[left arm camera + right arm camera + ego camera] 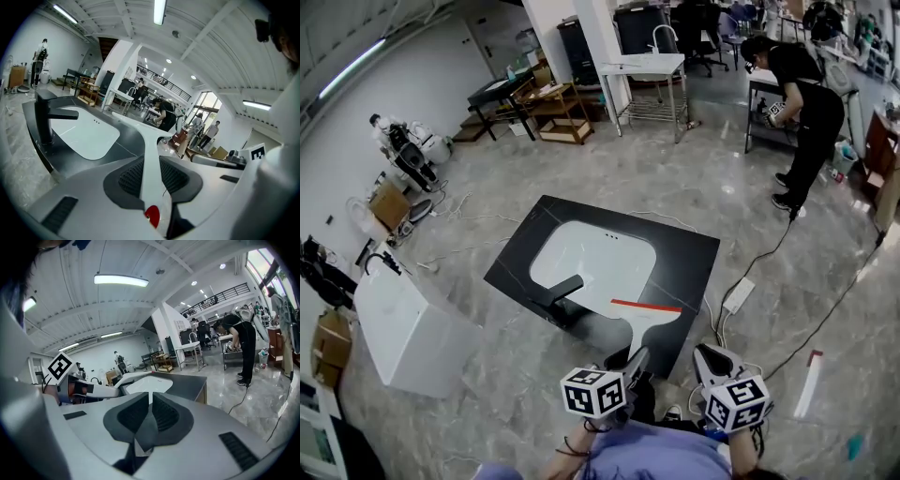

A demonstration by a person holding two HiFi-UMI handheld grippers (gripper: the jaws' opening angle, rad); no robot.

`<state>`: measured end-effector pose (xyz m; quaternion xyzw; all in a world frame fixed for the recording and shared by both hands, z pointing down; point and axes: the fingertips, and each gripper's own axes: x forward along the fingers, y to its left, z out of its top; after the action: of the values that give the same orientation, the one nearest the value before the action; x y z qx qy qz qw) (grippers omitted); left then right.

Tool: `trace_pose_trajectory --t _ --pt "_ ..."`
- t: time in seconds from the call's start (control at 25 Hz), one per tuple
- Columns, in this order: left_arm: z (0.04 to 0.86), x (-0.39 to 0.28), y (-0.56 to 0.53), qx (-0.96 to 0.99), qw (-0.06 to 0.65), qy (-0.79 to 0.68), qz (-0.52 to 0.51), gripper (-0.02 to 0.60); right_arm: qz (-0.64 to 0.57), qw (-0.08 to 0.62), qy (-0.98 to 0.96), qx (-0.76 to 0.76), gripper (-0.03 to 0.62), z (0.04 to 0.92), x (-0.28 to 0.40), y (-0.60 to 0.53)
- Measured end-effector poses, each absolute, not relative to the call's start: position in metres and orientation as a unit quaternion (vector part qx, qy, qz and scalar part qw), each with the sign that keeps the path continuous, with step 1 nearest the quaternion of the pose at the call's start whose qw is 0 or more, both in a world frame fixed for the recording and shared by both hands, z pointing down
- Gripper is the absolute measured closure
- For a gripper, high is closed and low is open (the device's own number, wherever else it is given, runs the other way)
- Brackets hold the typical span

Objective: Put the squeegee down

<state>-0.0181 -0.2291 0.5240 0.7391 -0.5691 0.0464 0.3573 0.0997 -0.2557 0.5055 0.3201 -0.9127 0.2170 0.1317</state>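
The squeegee has a white handle and a red-edged blade, and its blade end lies over the near part of the black countertop, just in front of the white sink basin. My left gripper is shut on the handle's near end. In the left gripper view the white handle runs straight out between the dark pads of the left gripper. My right gripper hovers to the right, off the counter's edge. In the right gripper view the right gripper is shut with nothing in it.
A black faucet stands at the sink's near left. A white box sits on the floor to the left. A power strip and cables lie to the right. A person bends over a table far right.
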Motion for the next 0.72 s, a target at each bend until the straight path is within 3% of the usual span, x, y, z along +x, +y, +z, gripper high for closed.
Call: trace_pose_trajectory --t 0.72 --pt "0.55 -0.033 -0.34 0.8 0.342 -0.479 0.117 0.477 0.23 0.125 -0.887 0.38 0.557 0.509 0.077 -0.34"
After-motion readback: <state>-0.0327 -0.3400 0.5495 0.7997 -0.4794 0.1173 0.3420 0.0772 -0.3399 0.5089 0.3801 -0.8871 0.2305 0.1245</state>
